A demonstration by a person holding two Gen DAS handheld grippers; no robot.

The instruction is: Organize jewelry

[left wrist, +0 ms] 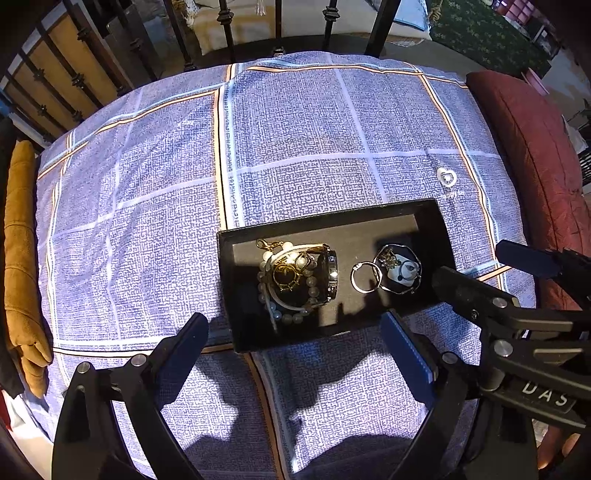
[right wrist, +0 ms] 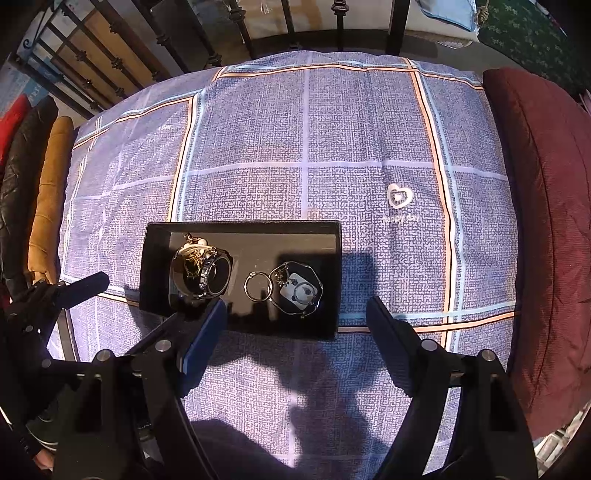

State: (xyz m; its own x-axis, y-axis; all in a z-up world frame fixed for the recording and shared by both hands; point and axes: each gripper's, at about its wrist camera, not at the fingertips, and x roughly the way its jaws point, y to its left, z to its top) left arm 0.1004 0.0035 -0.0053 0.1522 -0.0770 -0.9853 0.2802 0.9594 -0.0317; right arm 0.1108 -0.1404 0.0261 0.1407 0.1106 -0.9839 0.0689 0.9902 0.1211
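Nearest to me, both tools hang over the bed pointing down. The left gripper (left wrist: 295, 332) has its black arms and blue-padded fingers (left wrist: 406, 354) spread wide, nothing between them but bedspread. The right gripper (right wrist: 295, 317) stands just as wide apart, its blue pads (right wrist: 203, 332) bare, holding nothing; in the left camera's view it sits just to the right of the left one.

Just past the fingertips lies the shallow black rectangular tray (left wrist: 424, 221), flat on the blue-and-white checked bedspread with orange stripes (left wrist: 147, 184). The jewelry is inside it. At the tray's left end there's a heap: a dark-faced metal wristwatch (right wrist: 214, 277) tipped on its side, a bracelet of pale round beads (left wrist: 266, 284) curled around it, and a gold openwork piece (left wrist: 288, 277) lying in the middle. To the right, apart from the heap, a plain silver ring (left wrist: 365, 277) touches a thin silver wavy-edged bangle (left wrist: 399, 273), and small trinkets lie inside that bangle, too tiny to tell apart.

Further out, a white heart emblem (right wrist: 400, 195) is printed on the cloth. A dark red quilted cushion (right wrist: 546, 184) runs along the right edge, a tan suede-like cushion (left wrist: 22, 240) along the left, and black iron bed rails (left wrist: 225, 33) rise at the far end.
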